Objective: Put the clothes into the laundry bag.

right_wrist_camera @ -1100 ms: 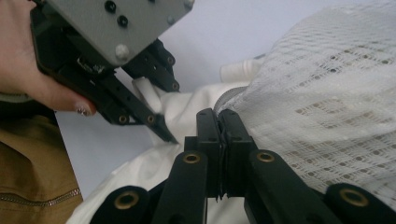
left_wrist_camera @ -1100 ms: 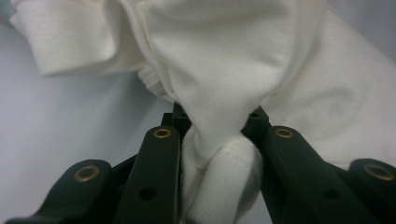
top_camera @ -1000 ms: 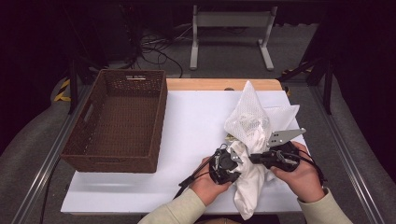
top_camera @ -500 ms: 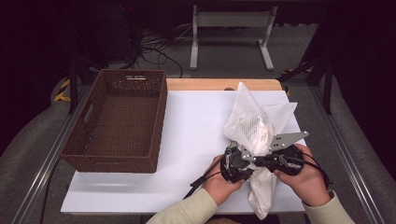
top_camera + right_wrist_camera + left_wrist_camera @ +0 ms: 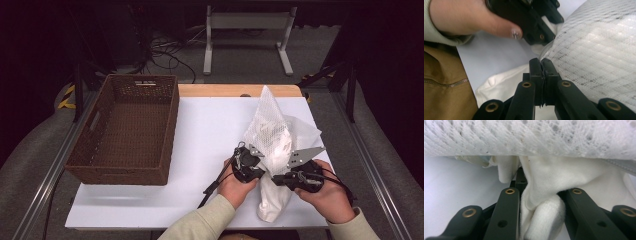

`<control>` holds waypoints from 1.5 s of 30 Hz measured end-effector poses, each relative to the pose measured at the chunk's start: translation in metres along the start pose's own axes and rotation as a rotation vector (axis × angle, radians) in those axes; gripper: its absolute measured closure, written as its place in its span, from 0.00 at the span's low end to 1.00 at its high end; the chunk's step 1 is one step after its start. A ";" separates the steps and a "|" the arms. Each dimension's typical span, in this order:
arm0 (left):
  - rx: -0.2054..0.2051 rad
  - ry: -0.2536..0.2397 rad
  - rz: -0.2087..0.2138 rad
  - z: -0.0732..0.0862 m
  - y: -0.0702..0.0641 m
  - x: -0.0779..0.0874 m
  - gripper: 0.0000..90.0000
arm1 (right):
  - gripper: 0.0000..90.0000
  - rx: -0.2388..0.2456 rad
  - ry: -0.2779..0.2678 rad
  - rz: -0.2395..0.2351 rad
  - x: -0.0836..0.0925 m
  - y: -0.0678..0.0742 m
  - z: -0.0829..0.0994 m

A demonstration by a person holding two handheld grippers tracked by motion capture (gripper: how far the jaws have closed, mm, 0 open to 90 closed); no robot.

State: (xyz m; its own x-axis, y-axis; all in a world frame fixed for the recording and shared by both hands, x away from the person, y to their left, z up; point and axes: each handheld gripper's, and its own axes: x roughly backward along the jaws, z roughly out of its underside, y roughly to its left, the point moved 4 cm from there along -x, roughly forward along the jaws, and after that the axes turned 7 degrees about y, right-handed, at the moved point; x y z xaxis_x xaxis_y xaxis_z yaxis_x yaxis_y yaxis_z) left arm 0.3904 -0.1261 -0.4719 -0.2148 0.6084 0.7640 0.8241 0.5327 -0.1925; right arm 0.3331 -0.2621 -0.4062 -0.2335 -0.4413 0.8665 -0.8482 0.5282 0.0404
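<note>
White cloth [image 5: 544, 202] bunches in our left gripper [image 5: 246, 162], low beside the right gripper [image 5: 300, 176], which pinches the mesh bag [image 5: 270, 127] near the table's [image 5: 200, 130] right edge; a basket [image 5: 125, 130] sits left.

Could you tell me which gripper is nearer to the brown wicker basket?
Left. The left gripper sits just right of the basket; the right gripper is farther right, beyond the white cloth.

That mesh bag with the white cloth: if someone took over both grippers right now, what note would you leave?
Left gripper: jaws around a fold of white cloth, pressing it.
Right gripper: shut on the mesh bag's edge.
Place: bag at the table's right, cloth partly inside, its tail hanging out toward the person.
Done: the cloth is partly inside.
Left: probably push the rest in. The basket stands at the left.
</note>
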 end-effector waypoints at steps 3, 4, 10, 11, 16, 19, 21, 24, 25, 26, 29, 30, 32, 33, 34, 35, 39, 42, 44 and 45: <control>-0.035 0.038 0.017 0.004 -0.001 0.007 0.72 | 0.98 -0.026 -0.007 -0.013 0.000 -0.005 0.006; -0.050 0.049 0.019 0.005 -0.001 0.010 0.72 | 0.98 -0.026 -0.007 -0.013 0.000 -0.005 0.006; -0.103 0.073 0.031 0.015 0.000 0.036 0.54 | 0.98 -0.044 -0.028 -0.021 0.004 -0.009 0.009; -0.110 0.065 0.035 0.015 0.001 0.041 0.52 | 0.98 -0.046 -0.030 -0.021 0.004 -0.010 0.009; -0.132 0.023 0.046 0.018 0.007 0.062 0.49 | 0.98 -0.052 -0.038 -0.020 0.005 -0.011 0.009; -0.126 0.008 0.041 0.019 0.013 0.071 0.50 | 0.98 -0.055 -0.041 -0.019 0.007 -0.012 0.010; -0.108 -0.016 0.039 0.020 0.020 0.077 0.50 | 0.98 -0.059 -0.042 -0.019 0.007 -0.012 0.010; -0.075 -0.035 -0.003 0.020 0.031 0.082 0.52 | 0.98 -0.064 -0.048 -0.020 0.008 -0.013 0.011; -0.075 -0.035 -0.003 0.020 0.031 0.082 0.54 | 0.98 -0.064 -0.048 -0.020 0.008 -0.013 0.011; -0.058 -0.036 -0.039 0.019 0.039 0.080 0.54 | 0.98 -0.066 -0.049 -0.020 0.008 -0.014 0.011; -0.038 -0.034 -0.091 0.017 0.052 0.074 0.58 | 0.98 -0.069 -0.055 -0.015 0.009 -0.014 0.011; -0.038 -0.032 -0.098 0.016 0.054 0.072 0.58 | 0.98 -0.070 -0.057 -0.016 0.009 -0.014 0.011; -0.042 -0.039 -0.126 0.014 0.059 0.066 0.58 | 0.98 -0.074 -0.060 -0.015 0.010 -0.014 0.011; -0.045 -0.043 -0.142 0.013 0.061 0.064 0.57 | 0.98 -0.075 -0.062 -0.015 0.010 -0.015 0.011; -0.048 -0.047 -0.152 0.011 0.063 0.061 0.57 | 0.98 -0.076 -0.064 -0.016 0.010 -0.015 0.012; -0.044 -0.025 -0.160 0.010 0.065 0.058 0.56 | 0.98 -0.077 -0.069 -0.011 0.011 -0.015 0.012; -0.071 0.020 -0.188 -0.002 0.069 0.048 0.53 | 0.98 -0.084 -0.090 0.002 0.015 -0.016 0.012; -0.094 0.045 -0.202 -0.009 0.071 0.036 0.53 | 0.97 -0.086 -0.096 0.004 0.016 -0.016 0.012; -0.100 0.056 -0.208 -0.012 0.072 0.028 0.53 | 0.97 -0.089 -0.099 0.006 0.016 -0.016 0.013; -0.100 0.056 -0.208 -0.012 0.072 0.028 0.53 | 0.97 -0.090 -0.101 0.004 0.016 -0.017 0.013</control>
State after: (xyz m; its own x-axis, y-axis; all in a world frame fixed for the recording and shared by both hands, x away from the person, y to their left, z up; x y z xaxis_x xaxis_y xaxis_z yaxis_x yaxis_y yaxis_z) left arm 0.4502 -0.0776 -0.4569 -0.3580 0.4564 0.8146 0.8135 0.5806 0.0322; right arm 0.3371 -0.2877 -0.3992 -0.2873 -0.5077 0.8122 -0.8021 0.5910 0.0857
